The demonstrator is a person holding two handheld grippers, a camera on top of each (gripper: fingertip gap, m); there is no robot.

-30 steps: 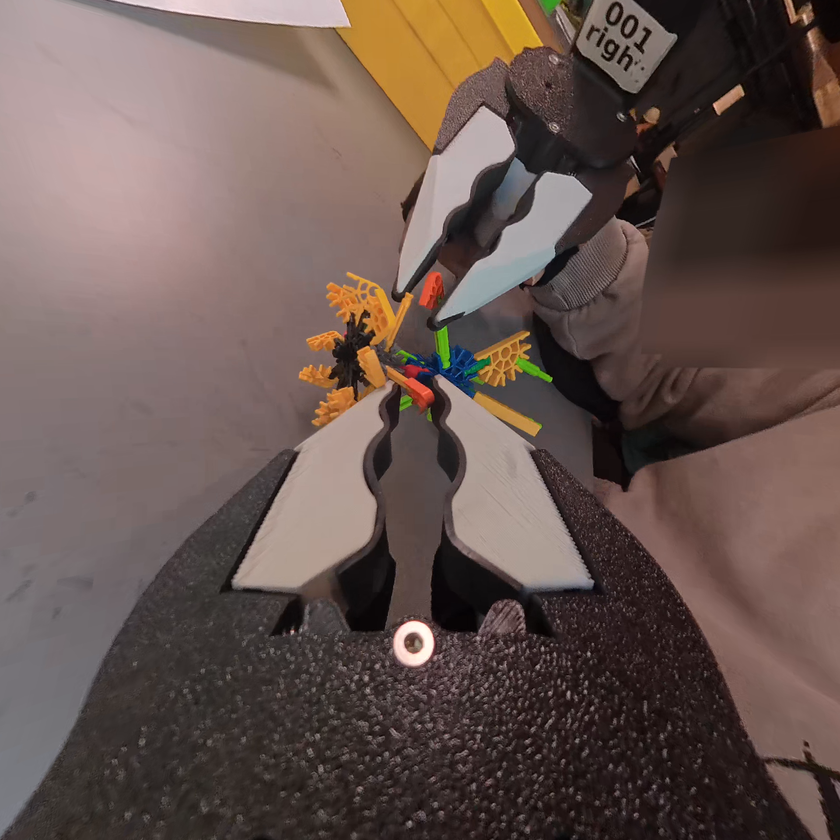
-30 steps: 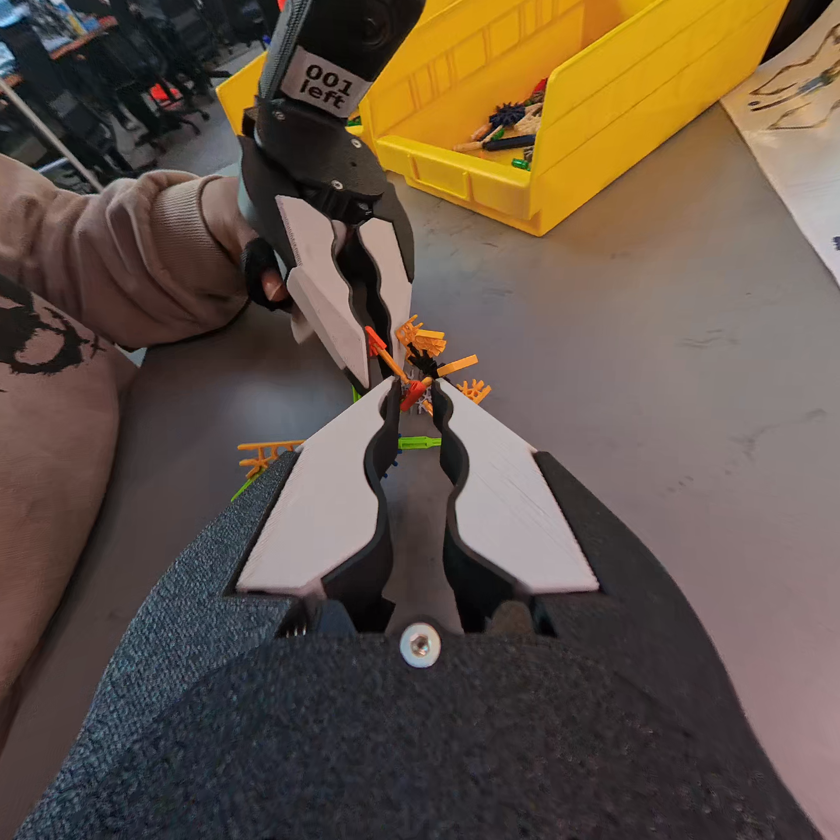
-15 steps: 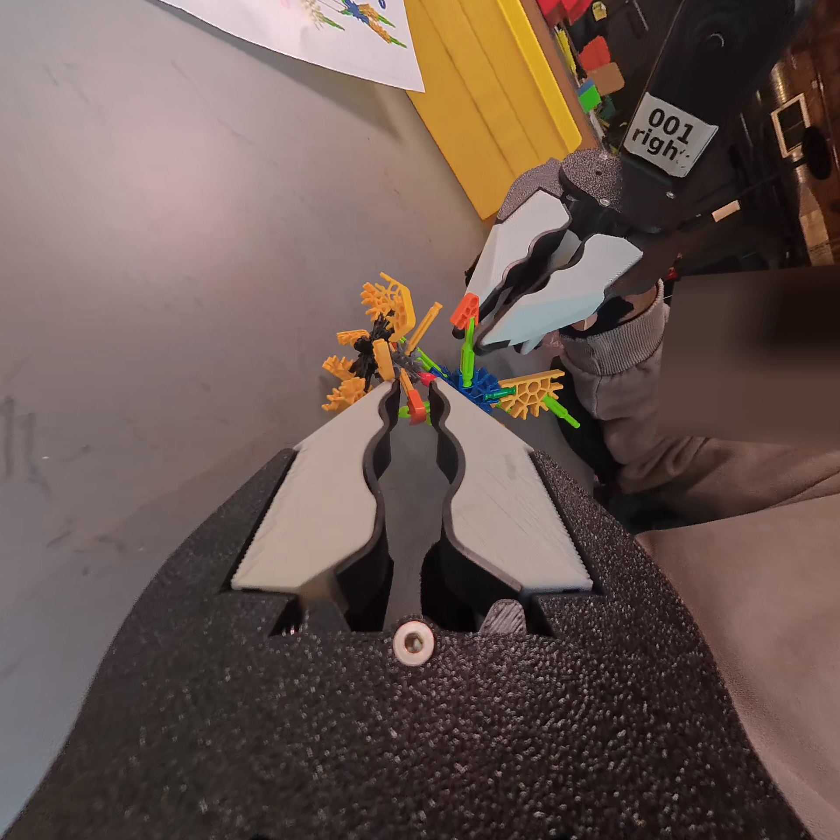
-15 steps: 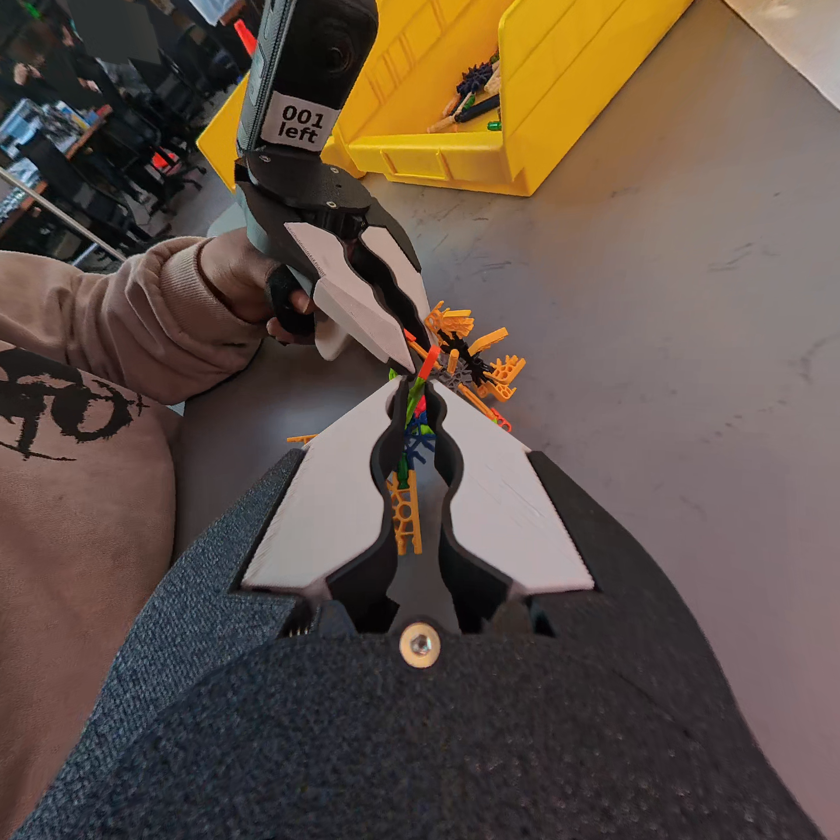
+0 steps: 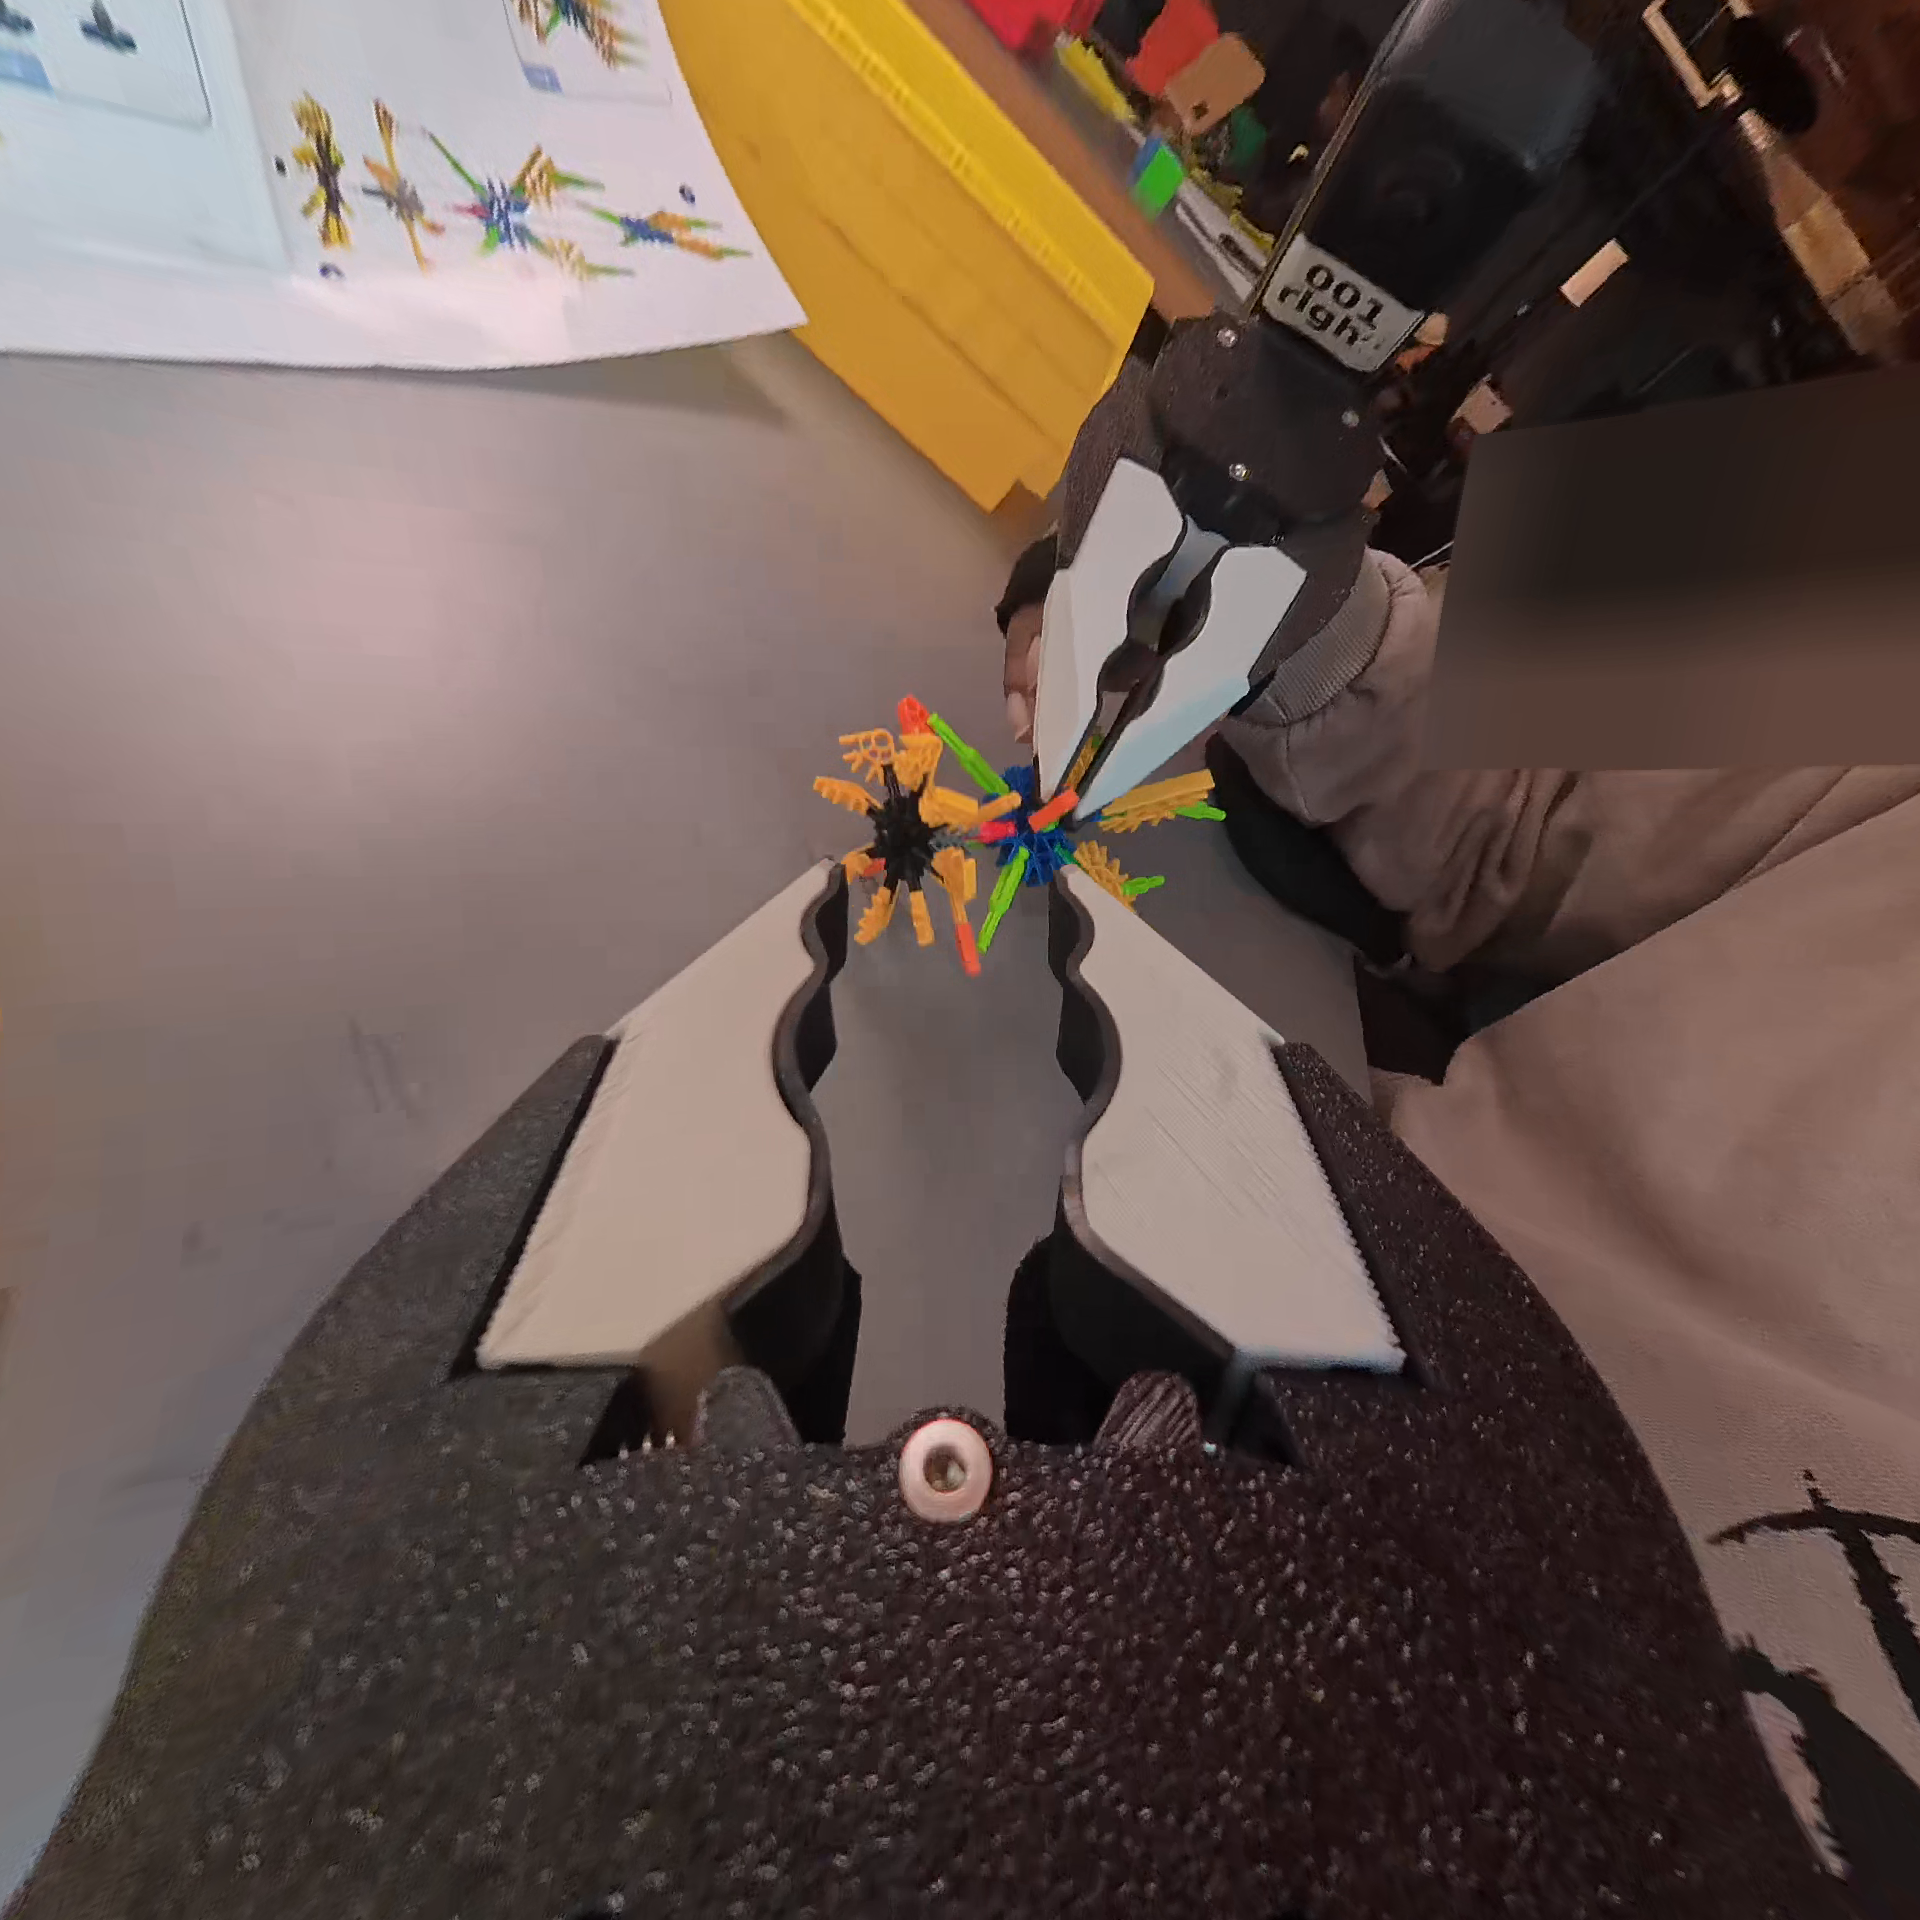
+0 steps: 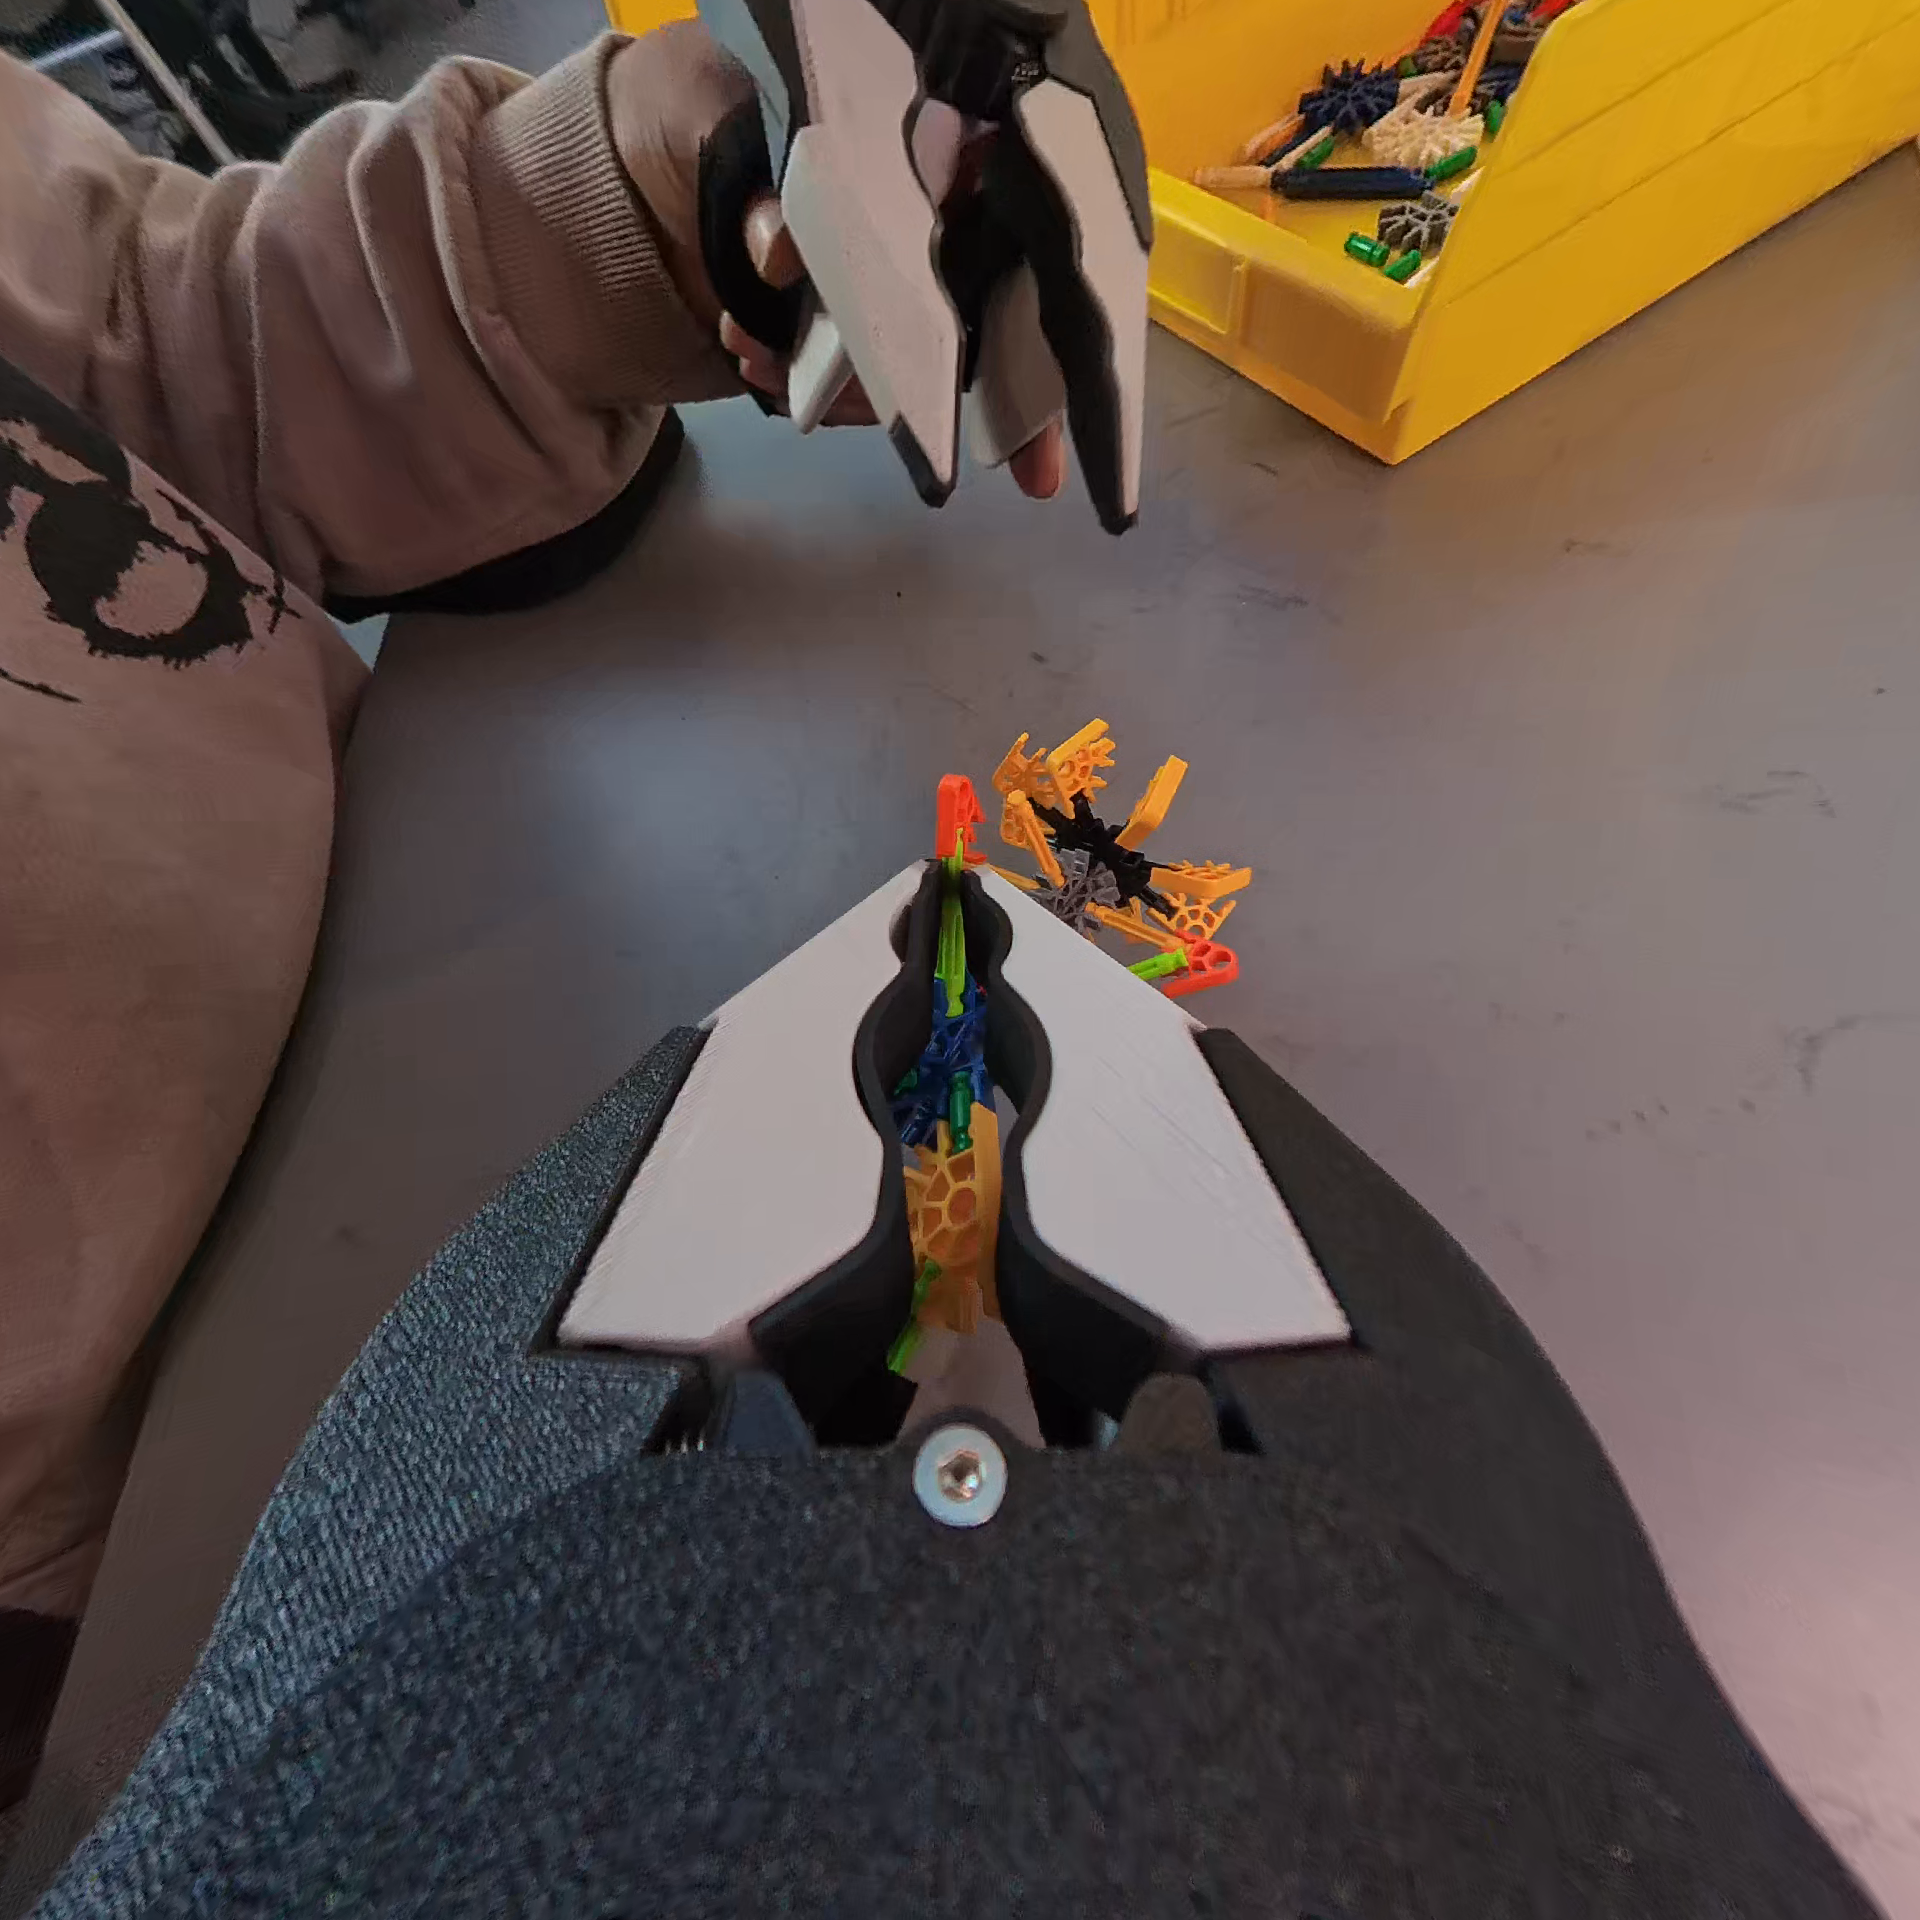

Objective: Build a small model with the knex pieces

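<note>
My right gripper (image 6: pixel 951 868) is closed on the toy model (image 5: pixel 1023 821), pinching a green rod (image 6: pixel 948 935) between its fingers; the model's blue hub (image 6: pixel 940 1049) and a yellow piece (image 6: pixel 951 1205) lie in the gap behind the tips. The model's black hub (image 5: pixel 902 826) with yellow arms juts out over the grey table (image 6: pixel 1507 831). My left gripper (image 5: pixel 940 878) hangs open just beside the model, holding nothing. A yellow bin (image 6: pixel 1455 343) of loose parts and a printed sheet (image 5: pixel 312 208) lie farther off.
</note>
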